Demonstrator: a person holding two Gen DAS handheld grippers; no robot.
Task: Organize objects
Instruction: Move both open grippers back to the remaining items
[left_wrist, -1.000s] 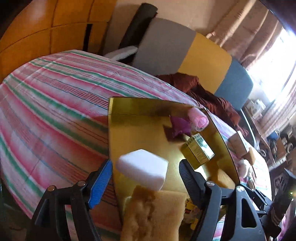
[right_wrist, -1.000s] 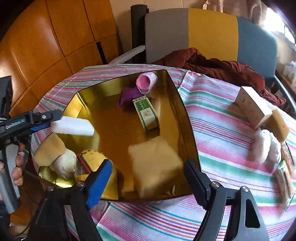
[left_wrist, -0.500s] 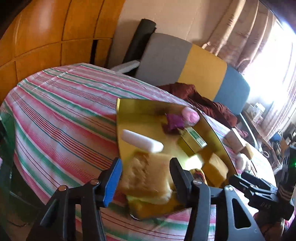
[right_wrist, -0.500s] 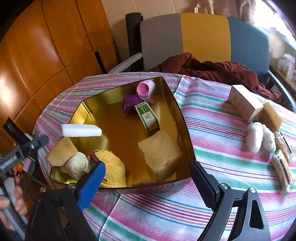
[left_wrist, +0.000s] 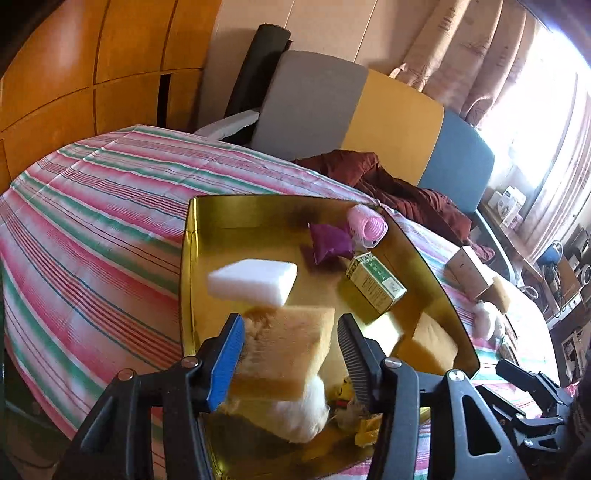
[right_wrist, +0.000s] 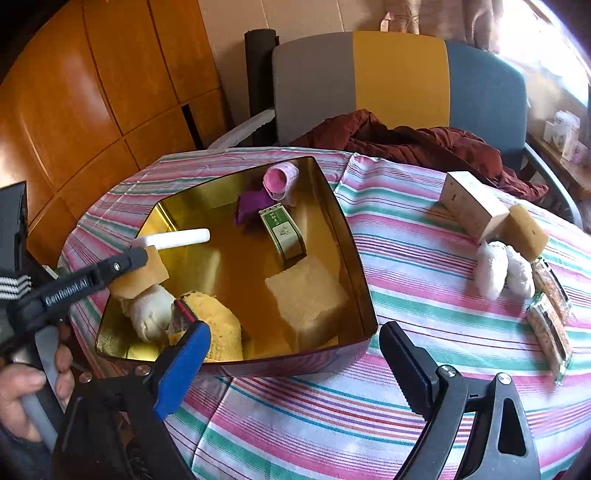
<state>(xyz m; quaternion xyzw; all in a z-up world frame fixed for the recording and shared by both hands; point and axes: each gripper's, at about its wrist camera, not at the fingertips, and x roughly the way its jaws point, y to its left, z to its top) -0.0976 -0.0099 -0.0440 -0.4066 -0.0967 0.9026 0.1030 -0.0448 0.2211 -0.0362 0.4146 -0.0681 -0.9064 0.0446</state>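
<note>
- The left gripper pinched a tan sponge at the gold tin's near-left corner, its jaws easing apart slightly.
- A white foam block lay at twelve o'clock from that sponge, inside the tin.
- The right gripper hung spread wide and empty over the striped tablecloth, at the tin's six o'clock.

The gold tray is crowded along its near and far ends. Its middle floor lies bare, and striped cloth right of it lies open
</note>
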